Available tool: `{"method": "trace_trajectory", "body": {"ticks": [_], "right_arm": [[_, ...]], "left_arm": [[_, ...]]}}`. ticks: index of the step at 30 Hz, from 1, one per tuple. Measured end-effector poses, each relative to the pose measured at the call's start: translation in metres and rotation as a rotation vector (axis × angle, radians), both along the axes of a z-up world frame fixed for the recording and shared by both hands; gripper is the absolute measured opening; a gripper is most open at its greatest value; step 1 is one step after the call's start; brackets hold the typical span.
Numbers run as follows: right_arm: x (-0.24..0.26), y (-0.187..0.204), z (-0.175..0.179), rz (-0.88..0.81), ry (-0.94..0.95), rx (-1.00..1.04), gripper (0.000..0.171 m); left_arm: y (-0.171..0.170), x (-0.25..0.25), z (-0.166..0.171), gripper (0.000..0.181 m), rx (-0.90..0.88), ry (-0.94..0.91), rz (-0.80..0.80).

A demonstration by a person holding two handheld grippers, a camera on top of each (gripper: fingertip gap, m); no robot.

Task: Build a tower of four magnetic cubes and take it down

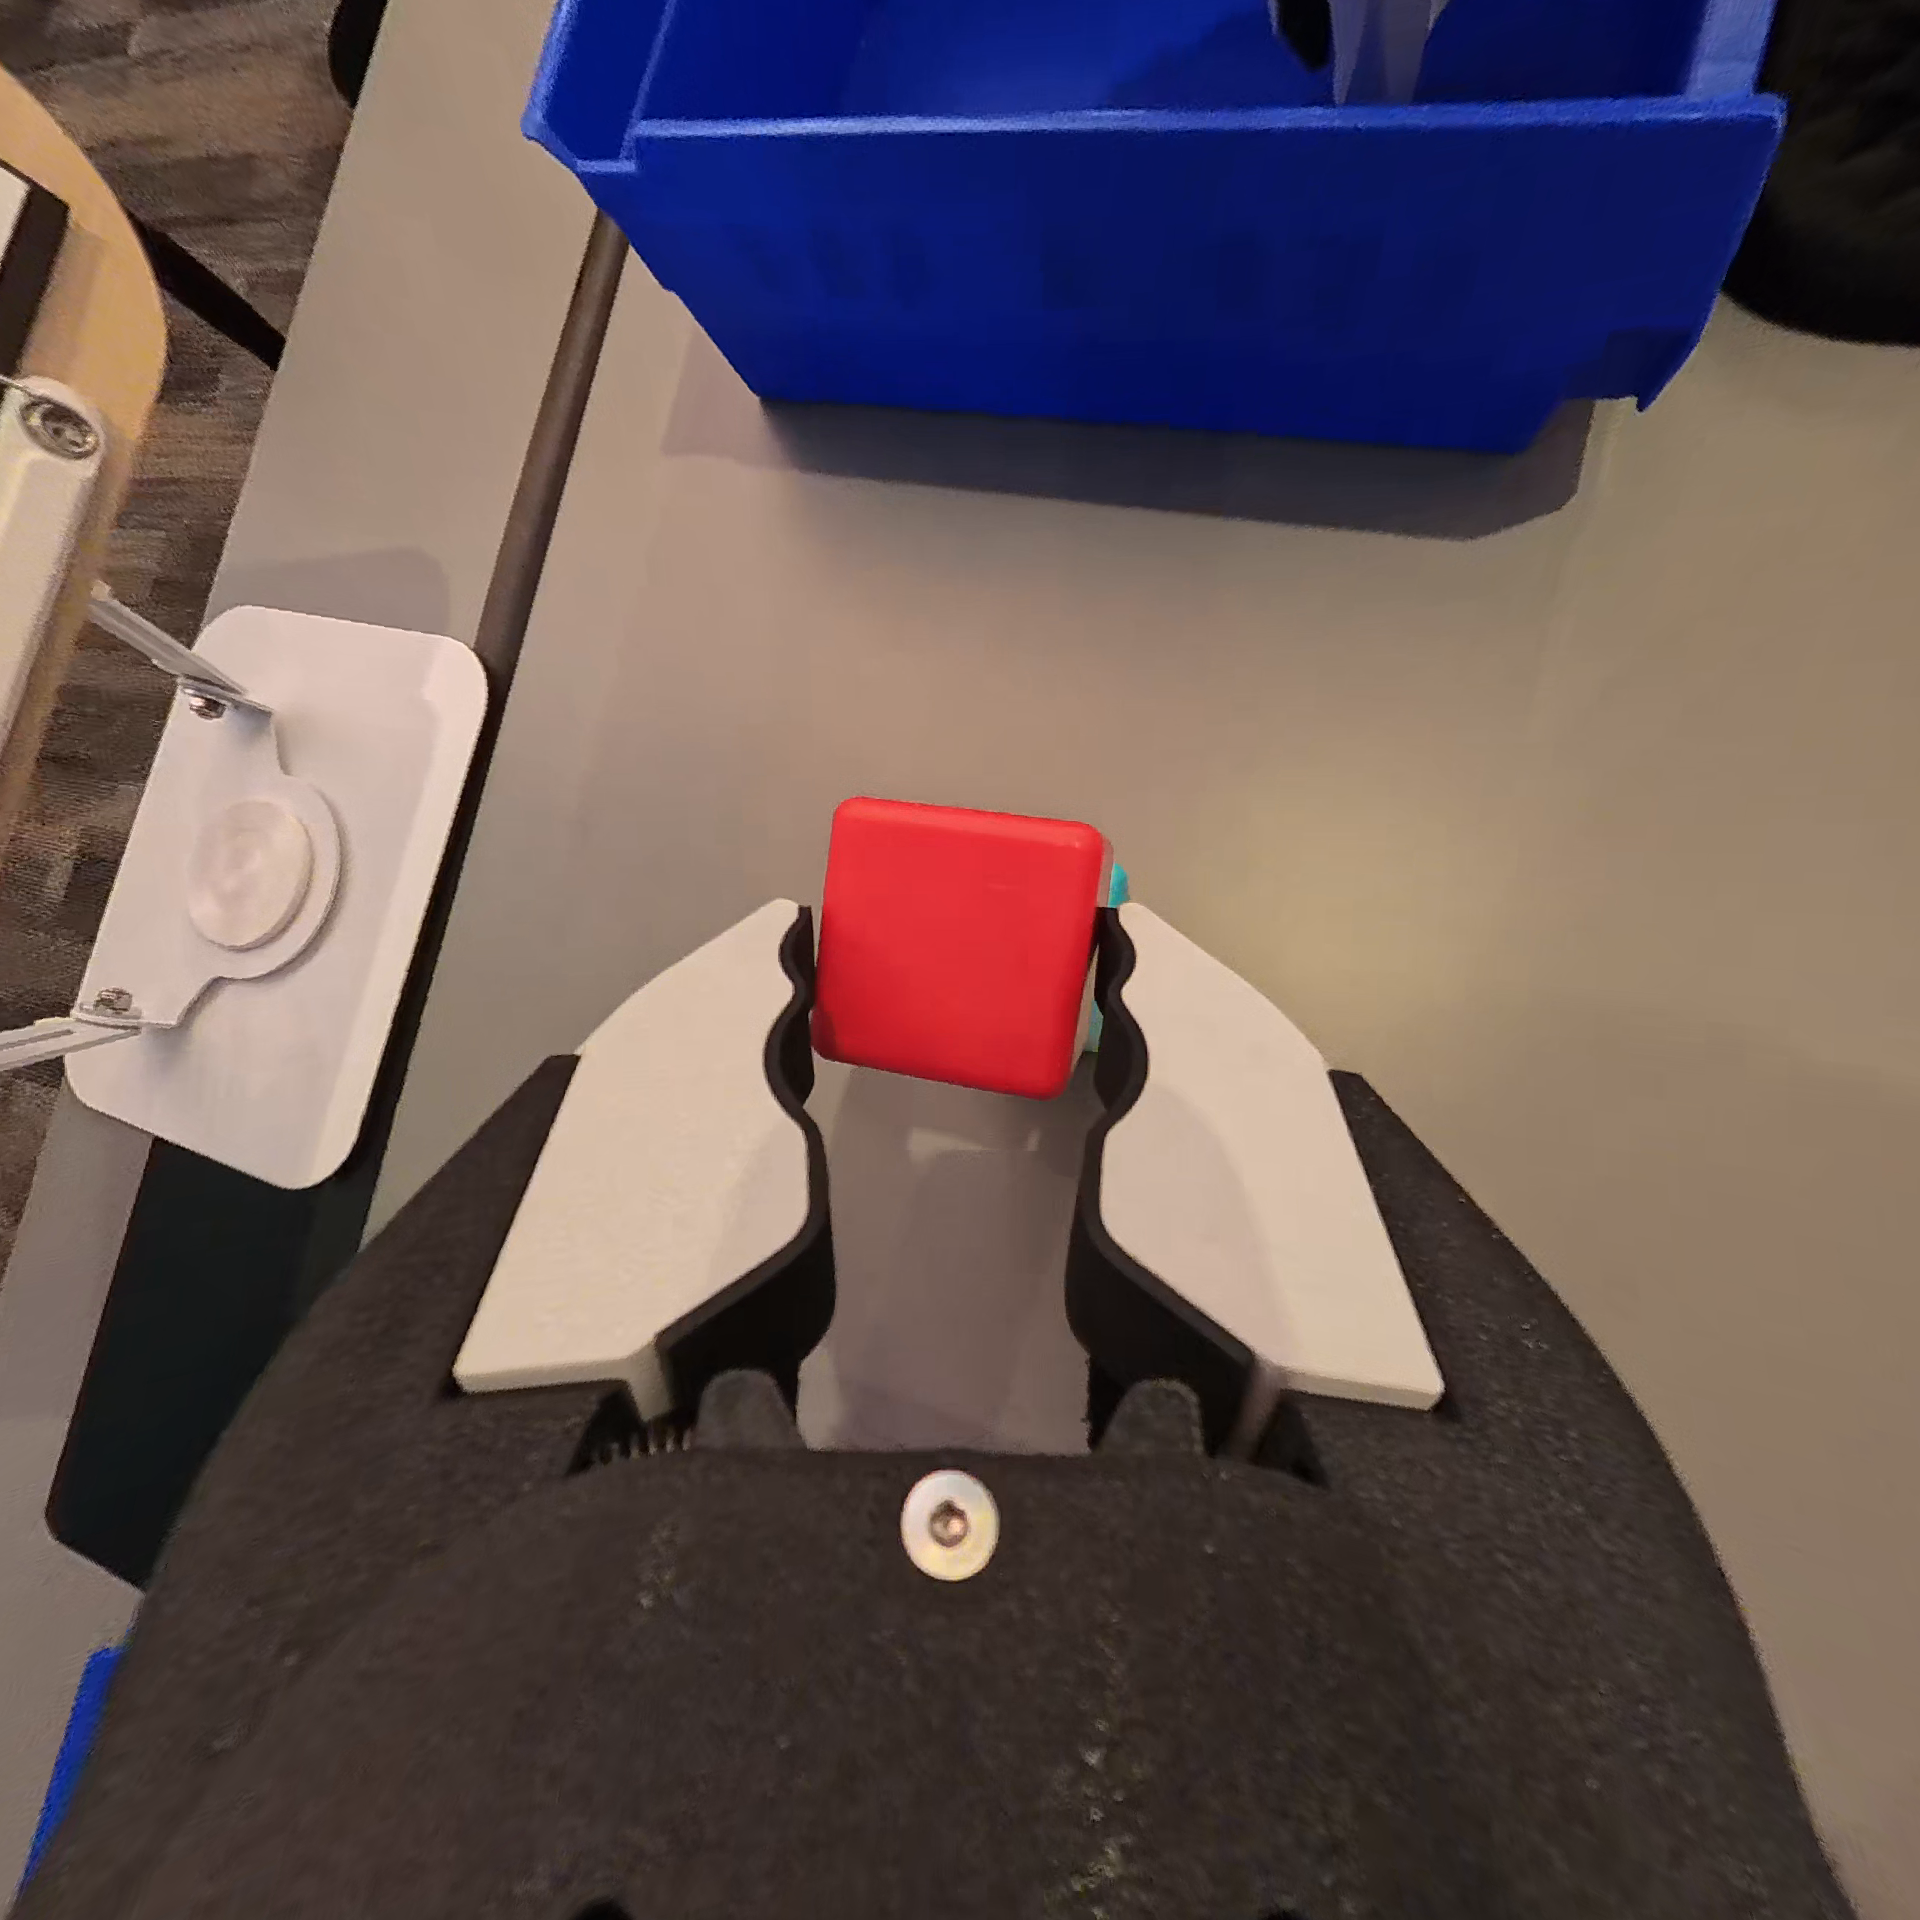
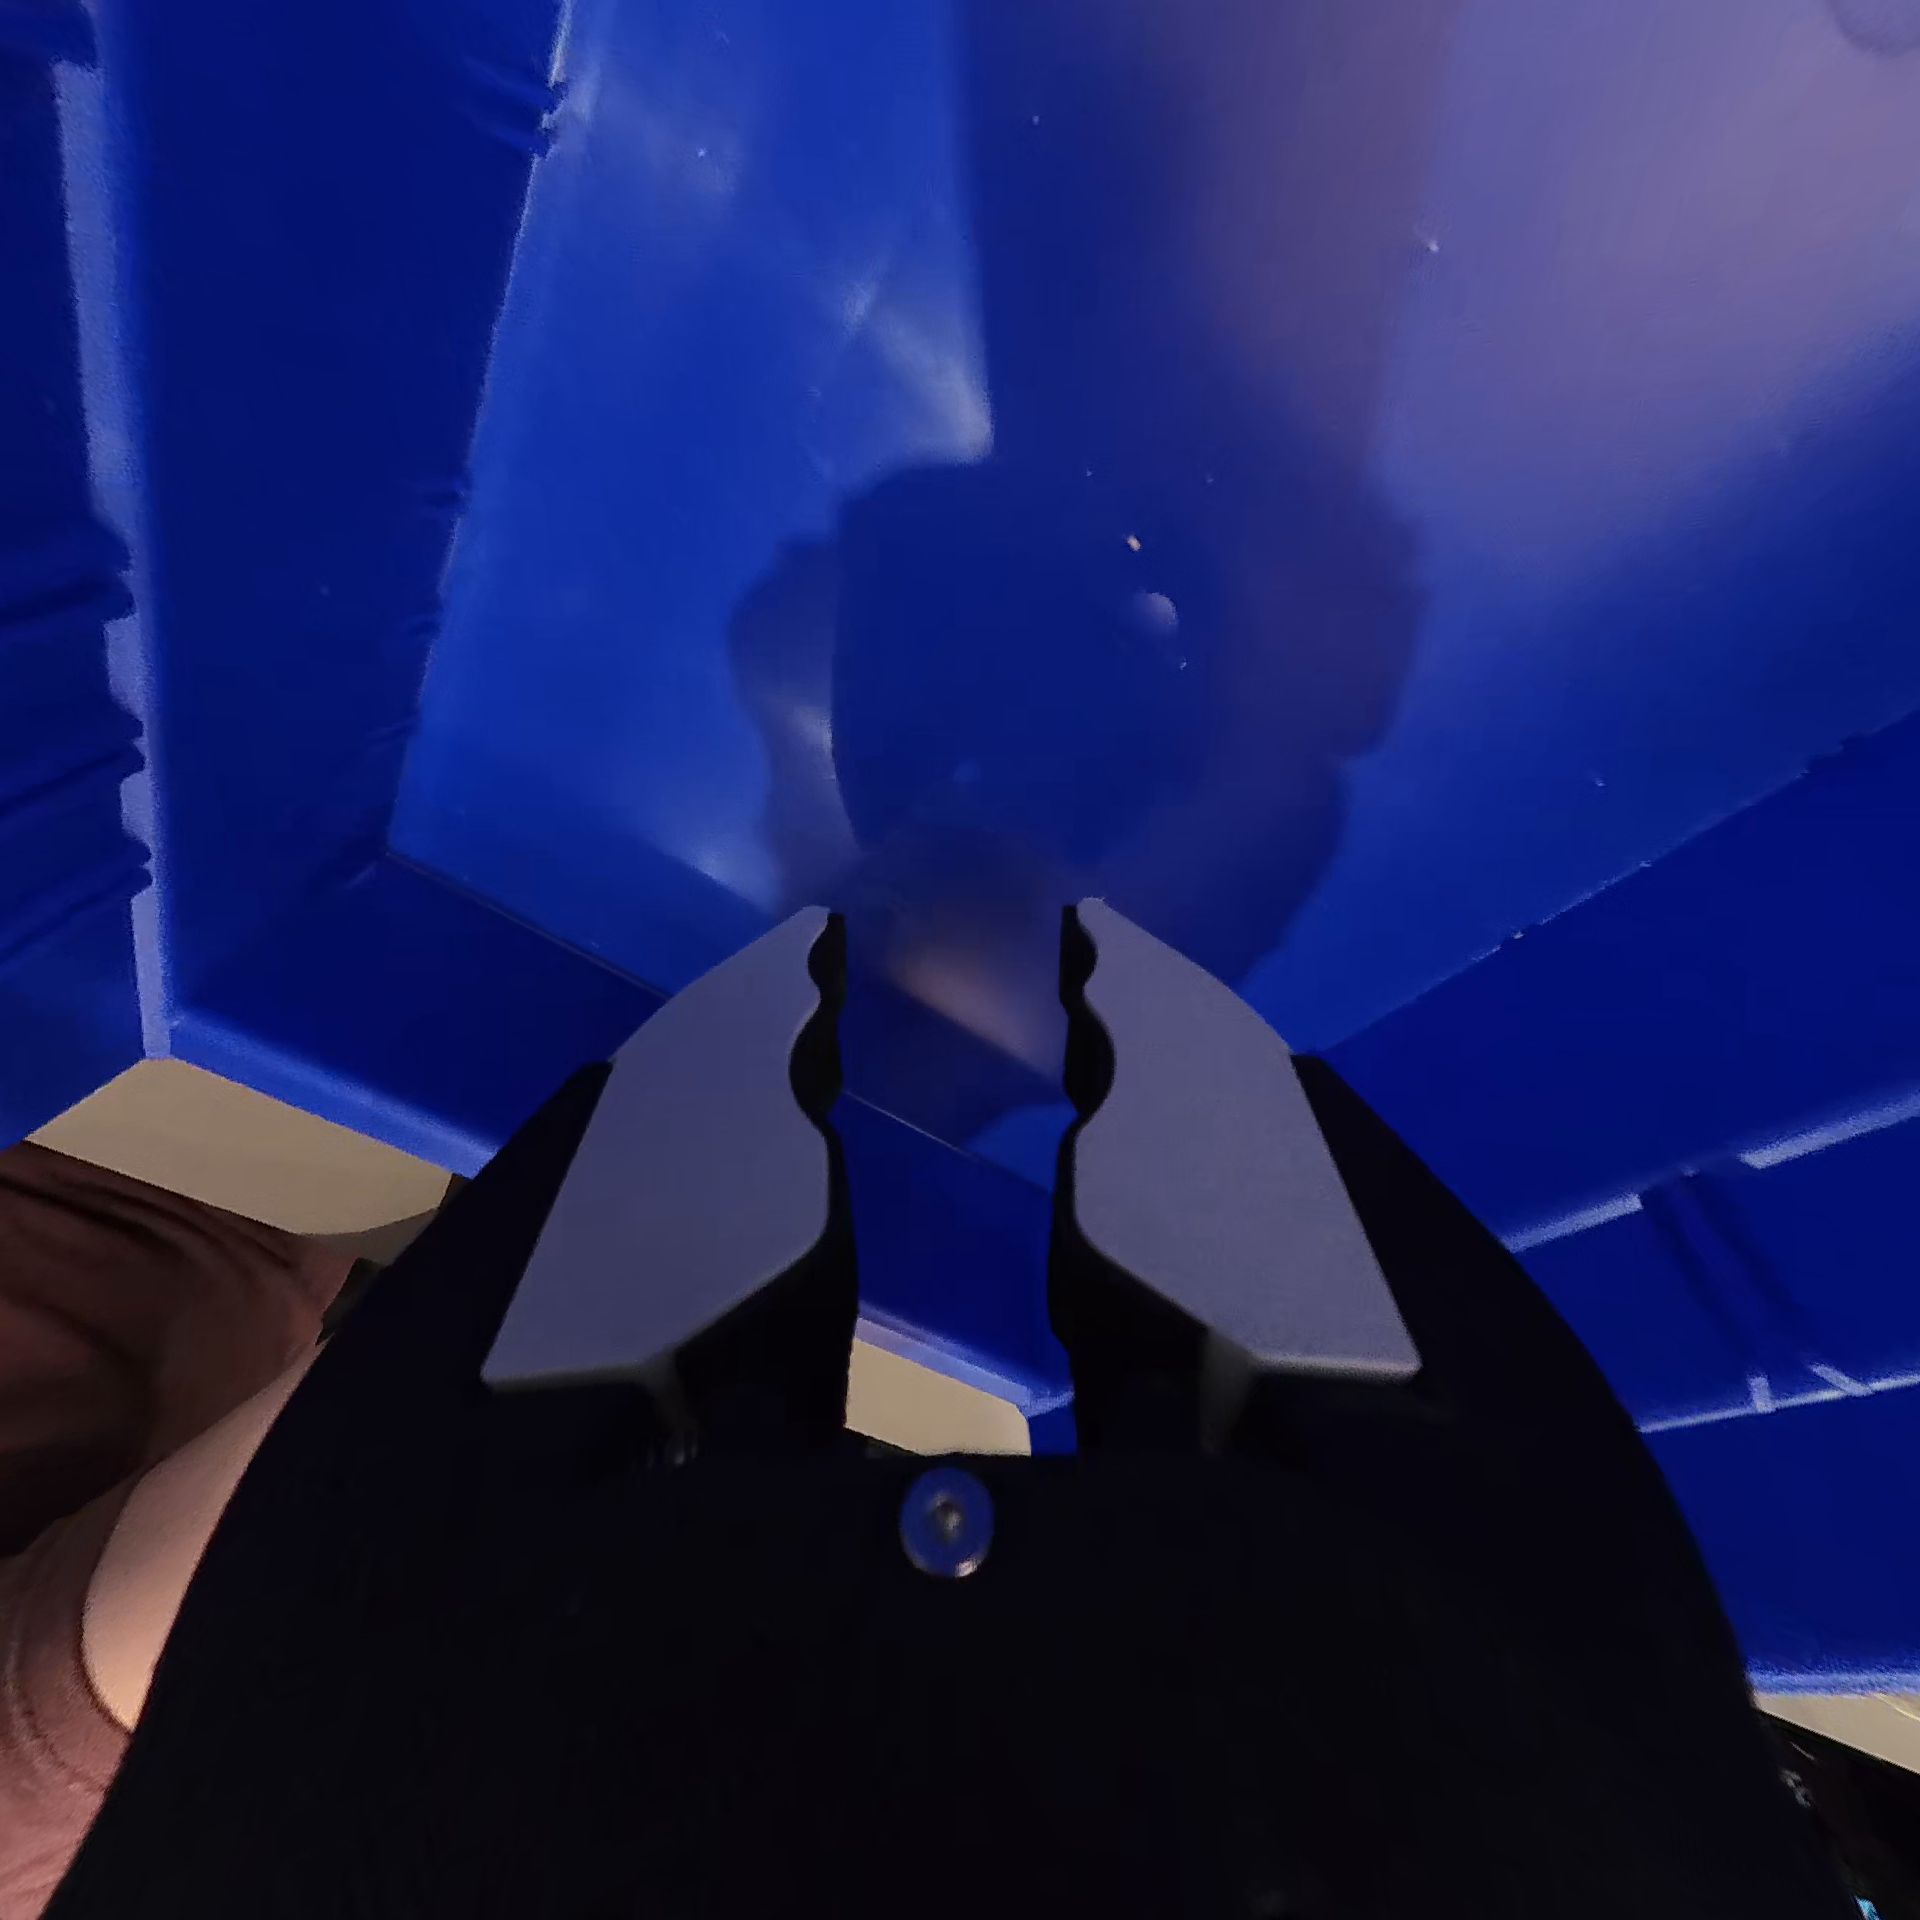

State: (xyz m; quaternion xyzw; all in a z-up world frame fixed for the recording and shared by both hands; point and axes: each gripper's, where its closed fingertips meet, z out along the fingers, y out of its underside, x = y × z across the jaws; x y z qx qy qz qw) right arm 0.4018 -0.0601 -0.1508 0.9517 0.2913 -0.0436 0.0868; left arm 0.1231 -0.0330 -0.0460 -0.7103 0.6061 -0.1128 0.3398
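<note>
Left gripper clamped on red cube, slightly tilted, a teal cube peeking behind; no long axis. Bare grey table around; blue bin far. Right gripper inside bin, fingers apart, empty.

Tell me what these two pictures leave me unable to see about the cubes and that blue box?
- Left wrist view: the red cube, gripped by the left gripper, hides all but a teal sliver behind it; how many cubes are there is unclear.
- Left wrist view: the blue bin is cut off by the top edge; its front wall hides the inside.
- Right wrist view: the right gripper is open inside the bin; dark shadow and blur obscure the floor.
</note>
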Motion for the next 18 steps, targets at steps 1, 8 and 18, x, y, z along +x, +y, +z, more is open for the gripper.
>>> {"method": "trace_trajectory", "body": {"ticks": [1,8,18], "right_arm": [[-0.001,0.000,0.000,0.001,0.000,-0.001,0.041],[-0.003,-0.002,-0.004,0.010,-0.014,-0.027,0.042],[0.000,-0.002,-0.001,0.001,-0.011,-0.015,0.041]], "left_arm": [[0.000,0.001,-0.002,0.052,0.000,0.005,-0.005],[0.003,0.003,-0.012,0.050,-0.014,0.042,-0.018],[0.012,-0.048,0.091,0.058,0.102,-0.276,0.123]]}}
